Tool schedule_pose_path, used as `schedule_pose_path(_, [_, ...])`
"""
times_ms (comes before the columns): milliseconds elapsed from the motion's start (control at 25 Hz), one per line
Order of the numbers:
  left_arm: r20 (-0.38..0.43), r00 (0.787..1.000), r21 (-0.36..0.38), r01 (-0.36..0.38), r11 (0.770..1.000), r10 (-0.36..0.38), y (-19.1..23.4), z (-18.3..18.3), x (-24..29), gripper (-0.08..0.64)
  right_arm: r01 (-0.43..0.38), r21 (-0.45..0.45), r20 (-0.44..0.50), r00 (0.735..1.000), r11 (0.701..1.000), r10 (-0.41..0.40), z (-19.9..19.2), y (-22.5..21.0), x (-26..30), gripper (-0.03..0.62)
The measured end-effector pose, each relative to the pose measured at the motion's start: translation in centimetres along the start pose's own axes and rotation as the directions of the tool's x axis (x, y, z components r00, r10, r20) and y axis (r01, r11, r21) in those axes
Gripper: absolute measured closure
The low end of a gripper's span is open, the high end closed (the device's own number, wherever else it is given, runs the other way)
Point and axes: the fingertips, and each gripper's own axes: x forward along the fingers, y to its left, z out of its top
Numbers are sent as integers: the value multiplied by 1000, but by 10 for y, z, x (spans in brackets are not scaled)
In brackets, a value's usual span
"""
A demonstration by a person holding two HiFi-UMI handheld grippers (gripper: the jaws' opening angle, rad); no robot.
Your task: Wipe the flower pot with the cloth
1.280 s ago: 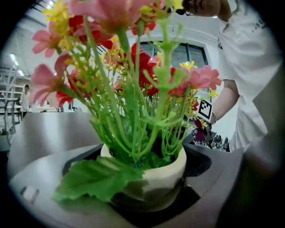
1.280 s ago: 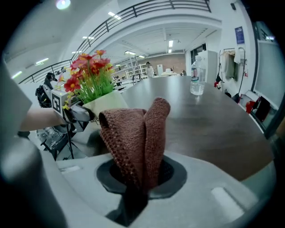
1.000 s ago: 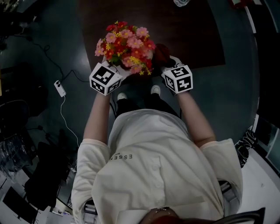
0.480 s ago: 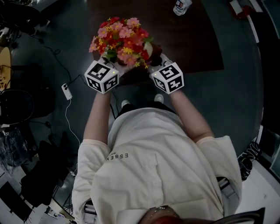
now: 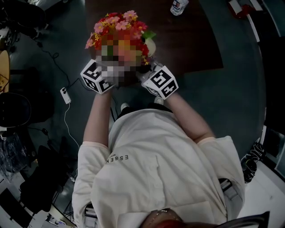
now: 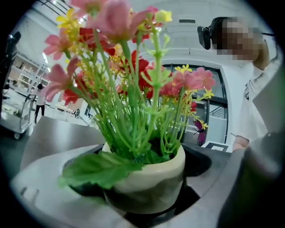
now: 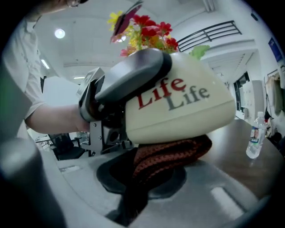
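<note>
The cream flower pot (image 5: 150, 46) with red, pink and yellow flowers (image 5: 116, 26) is held up near the brown table's front edge. My left gripper (image 5: 115, 75) is shut on the pot (image 6: 149, 176), whose rim sits between the jaws in the left gripper view. My right gripper (image 5: 145, 71) is shut on a reddish-brown cloth (image 7: 171, 156). That cloth presses against the lower side of the pot (image 7: 182, 104), which reads "Life". A dark left finger (image 7: 131, 80) wraps over the pot. A mosaic patch hides part of the flowers in the head view.
A clear water bottle (image 5: 179, 5) stands on the dark brown table (image 5: 191, 42), also seen as the bottle (image 7: 254, 136) at the right. A white power strip (image 5: 65, 94) with its cable lies on the floor at the left. Dark chairs stand further left.
Both grippers and the pot have moved further from the body and slightly left, over the table's front edge. Both grips are unchanged.
</note>
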Motion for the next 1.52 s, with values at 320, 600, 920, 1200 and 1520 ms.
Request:
schedule_pose_path(320, [78,997,-51,31,998,-27,-14,17,-12,20,128,2,-54,990,992,-128,-10,-55,-29,548])
schedule_pose_path(600, [124,990,-89,72,993,-61,-16,29,-26,20,155,-51,89,985,987,-150,42,-62,-33,548])
schedule_pose_path(920, [153,984,-86,100,991,-86,-25,37,-15,20,27,-125,104,995,992,-14,48,-30,-26,548])
schedule_pose_path(1200, [139,988,-60,75,995,-66,-10,31,-26,20,-135,-106,63,988,985,142,30,7,-1,548])
schedule_pose_path(1520, [95,993,44,72,996,-75,0,2,-29,20,102,44,-77,992,994,-98,-22,-65,-17,548])
